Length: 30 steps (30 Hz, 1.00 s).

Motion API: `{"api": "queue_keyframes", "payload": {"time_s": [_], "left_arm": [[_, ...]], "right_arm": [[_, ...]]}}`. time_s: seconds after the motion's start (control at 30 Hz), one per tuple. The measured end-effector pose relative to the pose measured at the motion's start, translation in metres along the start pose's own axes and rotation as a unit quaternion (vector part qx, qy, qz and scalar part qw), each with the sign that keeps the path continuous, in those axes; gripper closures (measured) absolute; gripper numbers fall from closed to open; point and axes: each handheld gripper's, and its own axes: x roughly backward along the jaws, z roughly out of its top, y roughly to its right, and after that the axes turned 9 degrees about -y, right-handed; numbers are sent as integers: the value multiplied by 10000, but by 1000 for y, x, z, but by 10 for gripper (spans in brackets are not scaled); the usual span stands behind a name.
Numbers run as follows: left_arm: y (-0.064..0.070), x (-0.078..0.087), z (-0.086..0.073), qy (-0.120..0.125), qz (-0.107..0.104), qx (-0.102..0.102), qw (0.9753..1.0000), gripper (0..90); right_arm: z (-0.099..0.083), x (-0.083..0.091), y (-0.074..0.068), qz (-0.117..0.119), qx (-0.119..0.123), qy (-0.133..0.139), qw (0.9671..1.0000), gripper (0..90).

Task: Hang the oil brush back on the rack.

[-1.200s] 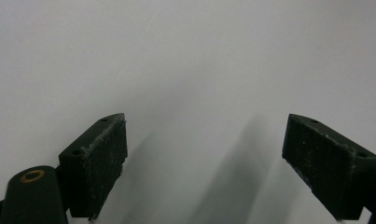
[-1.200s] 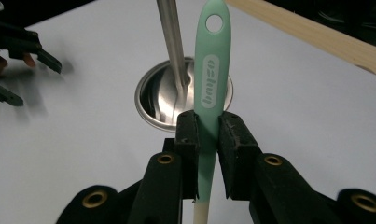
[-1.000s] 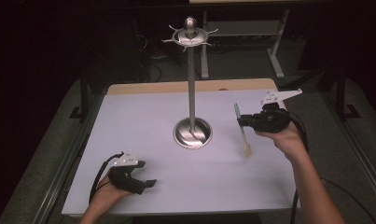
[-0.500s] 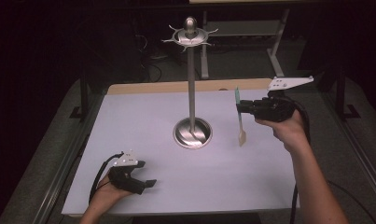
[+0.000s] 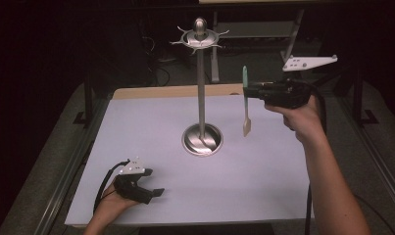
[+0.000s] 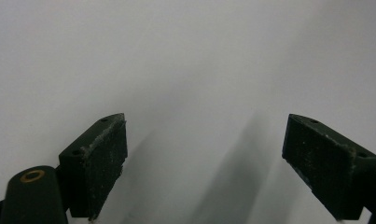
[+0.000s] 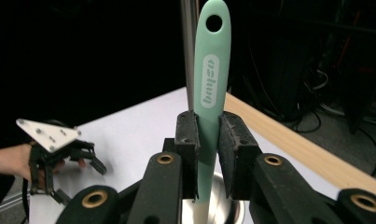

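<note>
Raised white brand lettering on mint spatula handle, running lengthwise; letters too stylised to read surely. No other text.

1. In my right gripper view, the spatula lower end is hidden behind the jaws.
2. The stand pole is cut by the top edge there.
3. The print on the spatula handle is too blurred to read.

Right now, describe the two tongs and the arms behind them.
Both tongs are black. The right tongs have two flat, scuffed jaws on arms with brass-ringed pivots and a grey three-cornered plate above. The left tongs carry a similar drilled plate and trail a black cable. The forearms are bare, with no sleeves visible.
</note>
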Motion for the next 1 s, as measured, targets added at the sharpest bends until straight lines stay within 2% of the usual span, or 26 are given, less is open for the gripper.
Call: {"api": "queue_keyframes", "payload": {"time_s": [0.27, 0.47, 0.67, 1.0], "left_arm": [[0, 0, 0, -19, -12, 0, 10000, 136], [0, 1, -1, -23, -12, -10, 10000, 136], [-1, 1, -1, -24, -14, 1, 10000, 136], [-1, 1, -1, -22, -18, 11, 10000, 136]], "right_arm": [[32, -2, -13, 46, 331, 91, 9994, 780], [48, -3, -21, 52, 455, 132, 9989, 780], [56, -5, -22, 17, 468, 134, 9988, 780], [60, -12, -21, 41, 466, 73, 9989, 780]]}}
